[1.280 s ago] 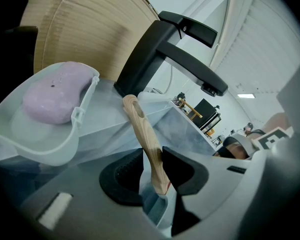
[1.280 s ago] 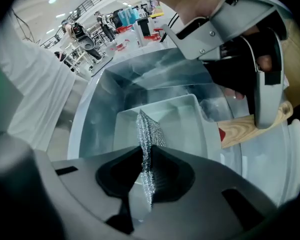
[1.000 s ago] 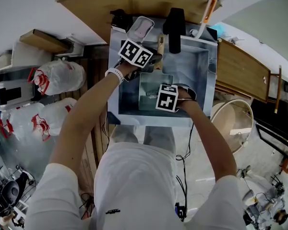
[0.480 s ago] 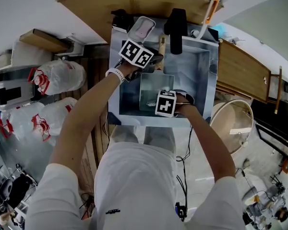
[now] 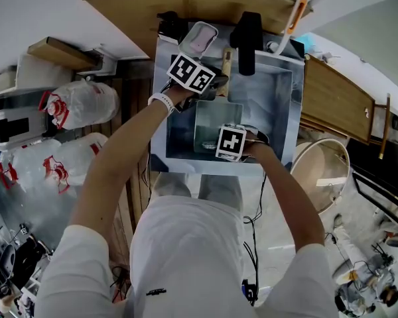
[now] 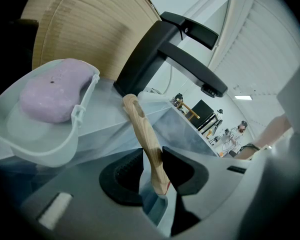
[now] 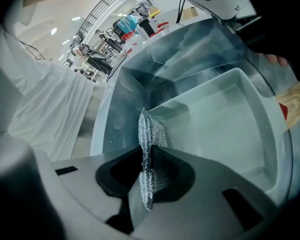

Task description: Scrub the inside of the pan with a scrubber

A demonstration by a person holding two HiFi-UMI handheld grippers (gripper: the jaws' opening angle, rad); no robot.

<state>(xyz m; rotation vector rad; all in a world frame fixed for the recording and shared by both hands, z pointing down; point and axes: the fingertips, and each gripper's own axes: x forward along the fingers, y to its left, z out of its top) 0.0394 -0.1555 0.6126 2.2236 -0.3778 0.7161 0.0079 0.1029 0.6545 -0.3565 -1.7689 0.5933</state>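
Left gripper (image 6: pixel 154 173): fingers shut tight on the pan's wooden handle (image 6: pixel 146 134), gripping it near its lower end. The handle rises out of the fingers, tilted up and to the left, and its far end has a slot.

Right gripper (image 7: pixel 146 175): fingers closed on a steel-mesh scrubber (image 7: pixel 149 139). The mesh is pinched flat between them, and it sticks out above and below the grip.

Pan (image 5: pixel 212 121): a square metal pan sitting inside the steel sink (image 5: pixel 288 111), with the handle pointing toward the faucet side. In the right gripper view the scrubber's free edge is at the pan's near corner, just over the rim. I cannot tell whether it touches the metal. In the head view the right gripper is at the pan's near edge and the left gripper at its far edge, so the pan lies between them.

Black faucet (image 5: pixel 247 35): stands at the back of the sink, with its spout reaching over the basin.

Pink soap (image 6: pixel 49 96): lies in a translucent dish (image 6: pixel 55 151) at the back left corner of the sink, just beside the left gripper.
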